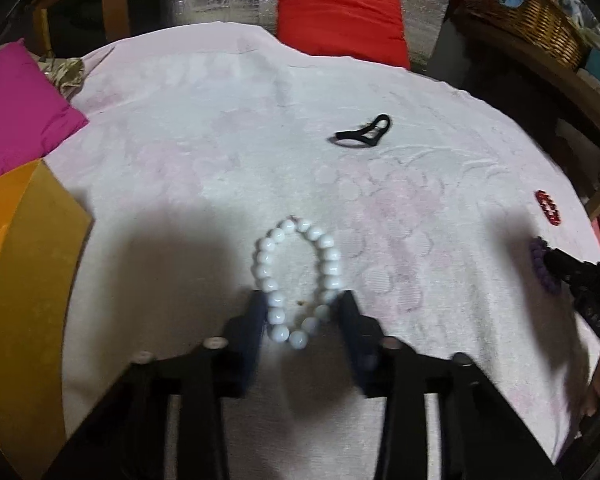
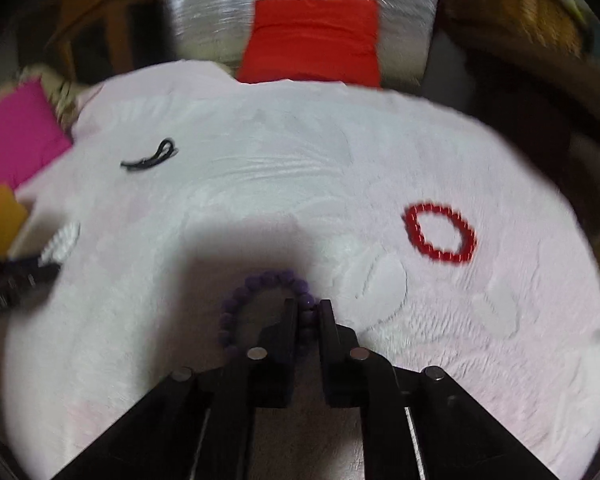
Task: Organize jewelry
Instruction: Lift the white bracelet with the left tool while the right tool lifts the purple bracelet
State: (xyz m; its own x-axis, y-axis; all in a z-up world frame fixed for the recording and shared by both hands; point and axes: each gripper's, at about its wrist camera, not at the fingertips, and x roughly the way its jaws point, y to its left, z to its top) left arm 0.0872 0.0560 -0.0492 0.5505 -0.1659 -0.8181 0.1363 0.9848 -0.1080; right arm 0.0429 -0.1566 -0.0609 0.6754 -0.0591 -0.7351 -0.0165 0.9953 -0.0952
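The left gripper [image 1: 302, 300] is set narrowly around the near end of the white bead bracelet [image 1: 296, 276] lying on the pale cloth [image 1: 220, 152]. A purple bead bracelet [image 2: 260, 304] is pinched by the right gripper [image 2: 307, 306]. Farther out, a red bracelet [image 2: 440, 232] and a black band [image 1: 364, 132] are seen on the cloth.

Glossy, smooth white beads [image 1: 296, 276] are gleaming on a matt, embossed pale cloth [image 1: 220, 140]. The purple beads [image 2: 260, 284] are looking matt, perhaps from blur. A woven wicker basket [image 1: 532, 20] is showing rough texture.
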